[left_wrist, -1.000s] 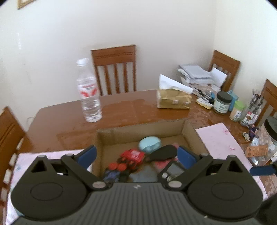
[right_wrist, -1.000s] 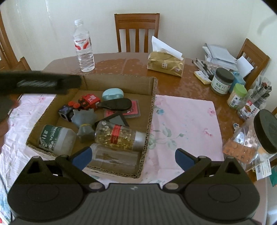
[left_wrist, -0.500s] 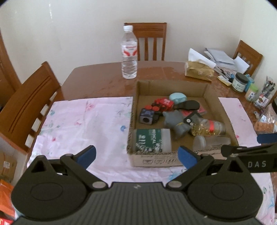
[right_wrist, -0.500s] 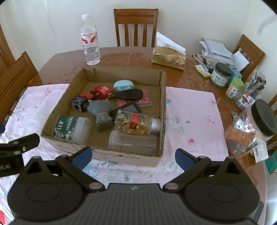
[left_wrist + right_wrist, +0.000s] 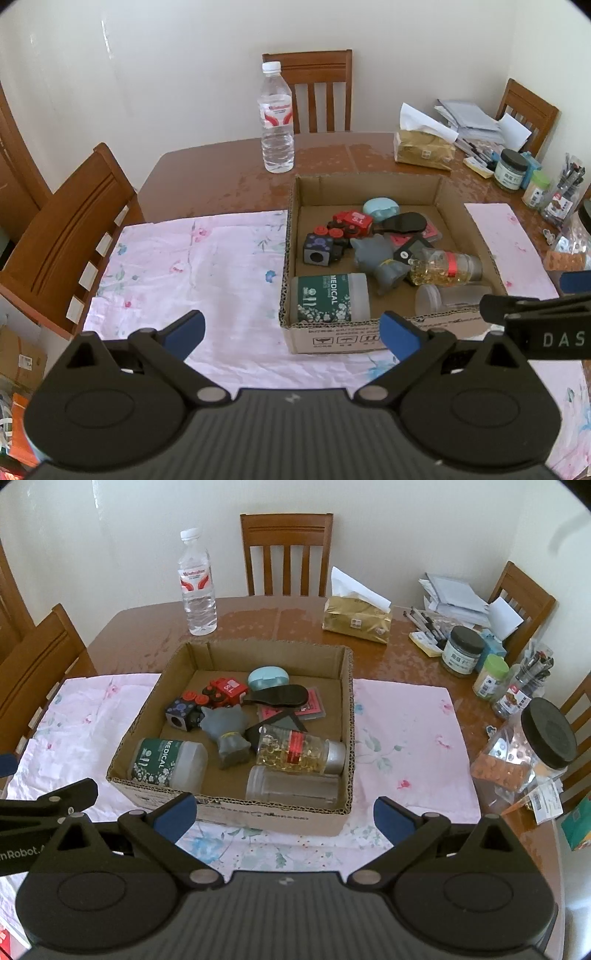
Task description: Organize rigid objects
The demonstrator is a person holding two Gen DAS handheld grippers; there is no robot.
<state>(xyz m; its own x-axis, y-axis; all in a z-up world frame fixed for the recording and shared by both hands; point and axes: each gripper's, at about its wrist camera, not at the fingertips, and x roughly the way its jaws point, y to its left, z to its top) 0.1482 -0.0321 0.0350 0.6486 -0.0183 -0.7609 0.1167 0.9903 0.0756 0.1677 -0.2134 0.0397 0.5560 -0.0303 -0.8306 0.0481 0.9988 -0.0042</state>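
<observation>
The left gripper (image 5: 291,334) and the right gripper (image 5: 282,814) are both hanging with jaws spread wide and gripping nothing, each poised above the pink floral cloth (image 5: 402,738) just short of the cardboard box (image 5: 273,812). The box is sitting at twelve o'clock from the right gripper and at one o'clock from the left, holding a green-labelled medical jar (image 5: 168,762), a capsule bottle (image 5: 299,753), a grey figurine (image 5: 229,734), a red toy truck (image 5: 225,690) and a black cube (image 5: 179,714), while a water bottle (image 5: 197,587) is standing upright on the wooden table (image 5: 258,620) at eleven o'clock beyond it.

From my left wrist view the right gripper (image 5: 576,280) runs off the right edge, its lettering cut to "DAS", the clear jar (image 5: 448,297) lies half behind the cardboard box (image 5: 332,338) wall, and desk labels stay unreadable to me.
</observation>
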